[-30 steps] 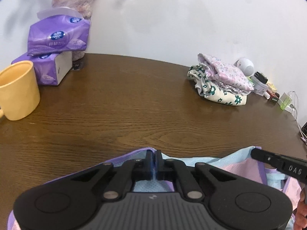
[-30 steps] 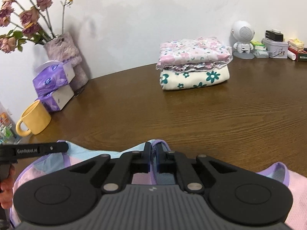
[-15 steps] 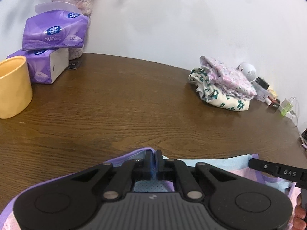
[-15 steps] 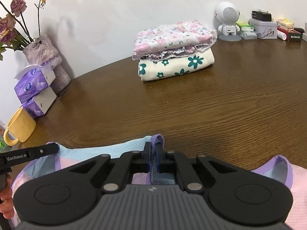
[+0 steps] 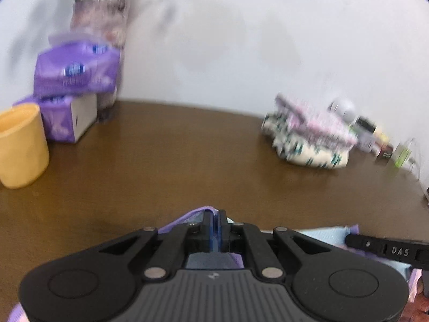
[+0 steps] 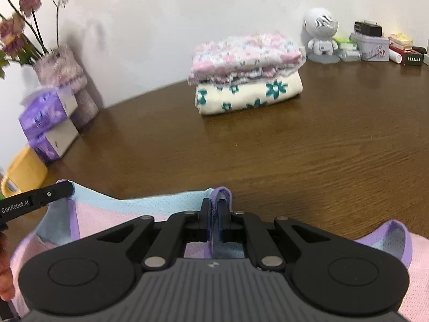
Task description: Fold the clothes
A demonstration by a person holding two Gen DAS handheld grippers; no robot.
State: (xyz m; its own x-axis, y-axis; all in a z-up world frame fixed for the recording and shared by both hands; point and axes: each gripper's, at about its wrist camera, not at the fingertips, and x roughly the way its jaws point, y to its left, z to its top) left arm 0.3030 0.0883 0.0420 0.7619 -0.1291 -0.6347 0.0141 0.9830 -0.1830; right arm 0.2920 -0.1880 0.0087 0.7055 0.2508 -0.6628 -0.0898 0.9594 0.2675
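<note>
Left wrist view: the left gripper (image 5: 215, 214) is seen at the lower centre of the frame, its jaws pressed together on a purple-trimmed edge of the garment (image 5: 321, 234), which is spread along the bottom edge of the picture. At the lower right, the black finger of the other tool is seen lying over the pale blue cloth. The whole frame is blurred. A yellow cup (image 5: 21, 146) is found at the left edge on the brown wooden table (image 5: 174, 161), with two purple tissue packs (image 5: 75, 72) stacked just behind it and a vase of stems at the upper left. A pile of folded clothes (image 5: 311, 136) is placed at the right, well apart from the held garment, near small items along the white wall.

From the right wrist view, the right gripper (image 6: 215, 209) is shown at the lower centre, its jaws closed on a purple-edged fold of the same garment (image 6: 107, 212), whose pink, blue and purple panels fill the lower part of the frame. At the left edge, the tip of the left gripper is seen holding another corner, and part of a hand (image 6: 5, 284) is visible below it. The folded clothes (image 6: 246, 72) are seen above centre, a floral piece resting on a cream one with green flowers. A small white robot figure (image 6: 321, 37) and some boxes are lined up at the upper right, and dried flowers (image 6: 24, 21) are seen at the upper left.
</note>
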